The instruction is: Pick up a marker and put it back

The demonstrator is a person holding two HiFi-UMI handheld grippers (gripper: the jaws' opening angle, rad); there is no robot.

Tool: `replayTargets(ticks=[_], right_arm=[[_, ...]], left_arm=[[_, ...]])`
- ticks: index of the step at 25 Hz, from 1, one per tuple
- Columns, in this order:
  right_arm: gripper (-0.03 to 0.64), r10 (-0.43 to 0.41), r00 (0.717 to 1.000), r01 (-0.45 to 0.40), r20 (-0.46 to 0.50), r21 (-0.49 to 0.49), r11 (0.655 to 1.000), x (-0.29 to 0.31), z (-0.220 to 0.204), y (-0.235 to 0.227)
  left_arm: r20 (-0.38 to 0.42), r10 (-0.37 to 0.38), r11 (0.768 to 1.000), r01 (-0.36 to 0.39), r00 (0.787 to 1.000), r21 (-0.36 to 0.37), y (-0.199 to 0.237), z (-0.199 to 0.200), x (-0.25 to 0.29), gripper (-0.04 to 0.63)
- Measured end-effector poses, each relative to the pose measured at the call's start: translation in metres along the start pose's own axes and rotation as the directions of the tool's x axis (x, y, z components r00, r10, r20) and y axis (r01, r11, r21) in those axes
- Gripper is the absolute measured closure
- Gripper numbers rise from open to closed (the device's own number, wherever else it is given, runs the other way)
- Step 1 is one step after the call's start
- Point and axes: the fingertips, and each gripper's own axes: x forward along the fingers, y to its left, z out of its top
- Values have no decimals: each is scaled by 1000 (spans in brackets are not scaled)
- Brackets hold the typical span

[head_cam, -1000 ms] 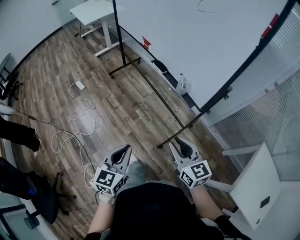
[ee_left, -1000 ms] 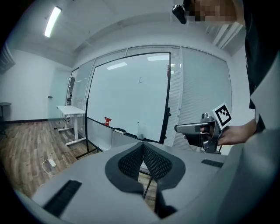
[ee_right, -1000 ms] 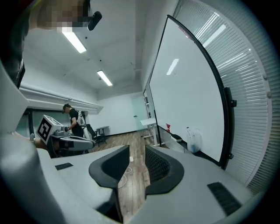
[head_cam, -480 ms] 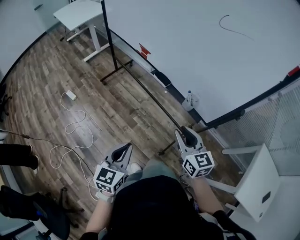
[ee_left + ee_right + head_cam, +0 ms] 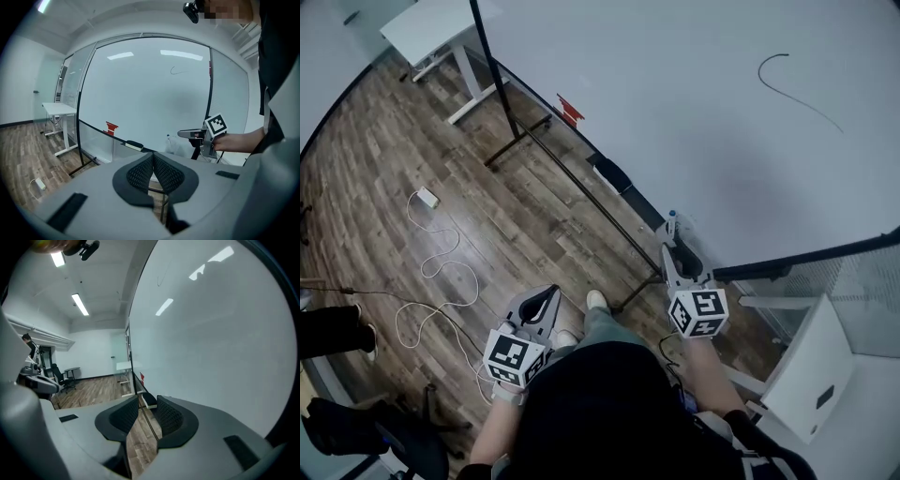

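A big whiteboard [image 5: 694, 112] on a black stand fills the upper right of the head view, with one curved black line [image 5: 797, 86] drawn on it. Along its ledge sit a black eraser [image 5: 612, 175], a red piece [image 5: 569, 110] and a small clear bottle [image 5: 671, 223]. I cannot make out a marker. My right gripper [image 5: 680, 255] is open and empty, its tips just below the bottle; its own view [image 5: 147, 399] looks along the board. My left gripper [image 5: 548, 300] hangs over the floor, shut on nothing [image 5: 153, 154]. The left gripper view also catches the right gripper [image 5: 185, 134].
The stand's black feet [image 5: 633, 300] jut onto the wooden floor by my shoe. A white cable with an adapter [image 5: 427, 198] lies at the left. A white desk [image 5: 422, 33] stands far left, a white chair [image 5: 811, 366] at the right, and a person's legs [image 5: 328, 328] at the left edge.
Both grippers have travelled toward the whiteboard. The right one has gone from over the floor to just below the bottle on the ledge. Neither gripper's jaws have changed.
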Motion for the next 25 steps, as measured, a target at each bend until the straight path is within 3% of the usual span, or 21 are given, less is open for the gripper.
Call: replayTargets(ticks=[9,25], right_arm=[[477,-52,993,47,-109,-52,998,57,-17,-50],[520,-73,979,45,-191,-148,988,84,-33,-66]], left_arm=[[-28,-12,1000,11,1000,-19,24,15,63,575],[-65,4,999,-7,998,-45,37,12,94,575]])
